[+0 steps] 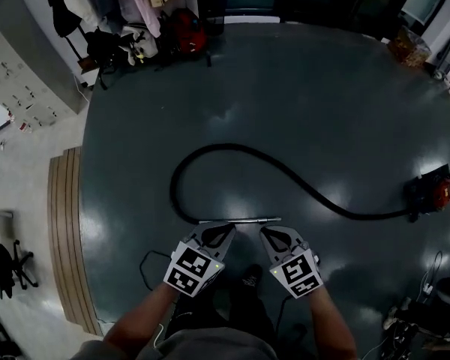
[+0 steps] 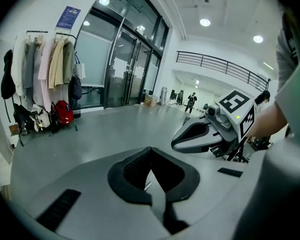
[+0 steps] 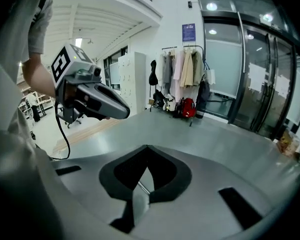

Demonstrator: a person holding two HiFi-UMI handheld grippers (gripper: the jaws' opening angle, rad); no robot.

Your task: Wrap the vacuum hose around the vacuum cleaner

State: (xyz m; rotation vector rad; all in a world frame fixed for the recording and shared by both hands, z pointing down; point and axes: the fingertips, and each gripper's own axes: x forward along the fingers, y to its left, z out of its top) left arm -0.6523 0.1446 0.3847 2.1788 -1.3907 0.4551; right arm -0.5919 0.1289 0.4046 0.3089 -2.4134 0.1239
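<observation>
A black vacuum hose (image 1: pixel 210 150) lies in a long loop on the dark floor. One end runs to the red and black vacuum cleaner (image 1: pixel 429 193) at the right. The other end carries a metal wand (image 1: pixel 240 220) that lies flat just ahead of both grippers. My left gripper (image 1: pixel 229 230) hangs shut and empty over the wand's left part. My right gripper (image 1: pixel 264 233) hangs shut and empty over its right part. A sliver of the wand (image 2: pixel 147 186) shows below the left gripper (image 2: pixel 150 150). The wand (image 3: pixel 143 187) likewise shows below the right gripper (image 3: pixel 147 148).
A clothes rack with coats and a red backpack (image 1: pixel 184 33) stands at the far end. A wooden strip (image 1: pixel 64 231) borders the dark floor on the left, with an office chair (image 1: pixel 4 265) beyond it. Cables and gear (image 1: pixel 427 306) lie at the lower right.
</observation>
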